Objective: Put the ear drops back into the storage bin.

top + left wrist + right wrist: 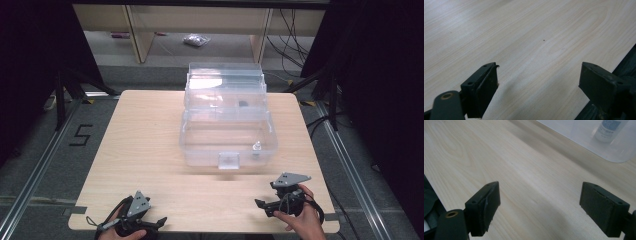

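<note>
A clear plastic storage box (pixel 227 135) stands at the middle of the light wooden table (pixel 145 150), its lid (pixel 225 82) tipped open toward the back. Inside, near the front right corner, stands a small white bottle (pixel 256 148); its base with a blue label (pixel 607 128) appears through the box wall in the right gripper view. A dark small object (pixel 242 104) lies further back in the box. My left gripper (pixel 161 221) rests open near the table's front left edge, nothing between its jaws (pixel 539 75). My right gripper (pixel 261 205) is open near the front right, nothing between its jaws (pixel 540 195).
A latch tab (pixel 228 160) sticks out at the box's front. Wooden shelving (pixel 145 30) and a small bag (pixel 196 40) lie on the floor behind the table. Cables (pixel 295 40) trail at the back right. The table's front edge is close to both grippers.
</note>
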A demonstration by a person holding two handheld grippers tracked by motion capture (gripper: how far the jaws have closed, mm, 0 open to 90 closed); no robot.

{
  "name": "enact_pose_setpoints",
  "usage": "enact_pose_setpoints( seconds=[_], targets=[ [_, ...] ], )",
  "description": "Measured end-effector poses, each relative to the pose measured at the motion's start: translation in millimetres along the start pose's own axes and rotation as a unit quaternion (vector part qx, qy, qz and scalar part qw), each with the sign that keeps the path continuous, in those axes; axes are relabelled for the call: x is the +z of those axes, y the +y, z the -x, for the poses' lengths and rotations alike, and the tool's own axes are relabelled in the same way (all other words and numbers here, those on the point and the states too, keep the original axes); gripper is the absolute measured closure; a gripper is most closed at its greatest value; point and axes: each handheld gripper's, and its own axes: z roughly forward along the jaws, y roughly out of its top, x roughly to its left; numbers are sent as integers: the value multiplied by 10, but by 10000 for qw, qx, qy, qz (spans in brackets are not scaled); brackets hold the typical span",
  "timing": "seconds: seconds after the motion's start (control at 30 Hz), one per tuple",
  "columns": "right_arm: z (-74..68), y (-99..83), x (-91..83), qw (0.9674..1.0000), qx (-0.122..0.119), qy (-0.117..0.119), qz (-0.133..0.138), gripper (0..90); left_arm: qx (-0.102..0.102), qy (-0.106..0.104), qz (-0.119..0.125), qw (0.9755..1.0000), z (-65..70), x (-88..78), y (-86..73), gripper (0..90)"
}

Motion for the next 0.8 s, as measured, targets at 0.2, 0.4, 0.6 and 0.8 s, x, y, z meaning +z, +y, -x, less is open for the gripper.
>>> enact_pose_setpoints(
  seconds=[0.2, 0.4, 0.6, 0.8],
  targets=[
    [-14, -51, -14, 9998, -85, -60, 178, 176, -4, 2, 5, 10000, -1, -1, -1, 148],
    [-61, -121, -36, 9999, 114, -76, 59, 174, -35, 7, 43, 10000, 5, 0, 0, 149],
    [-27, -171, -25, 9996, -131, -136, 213, 171, -31, 14, 45, 10000, 6, 0, 0, 148],
    [-42, -182, -32, 9996, 131, -136, 222, 170, -87, 2, 41, 10000, 12, 6, -2, 149]
  ],
)
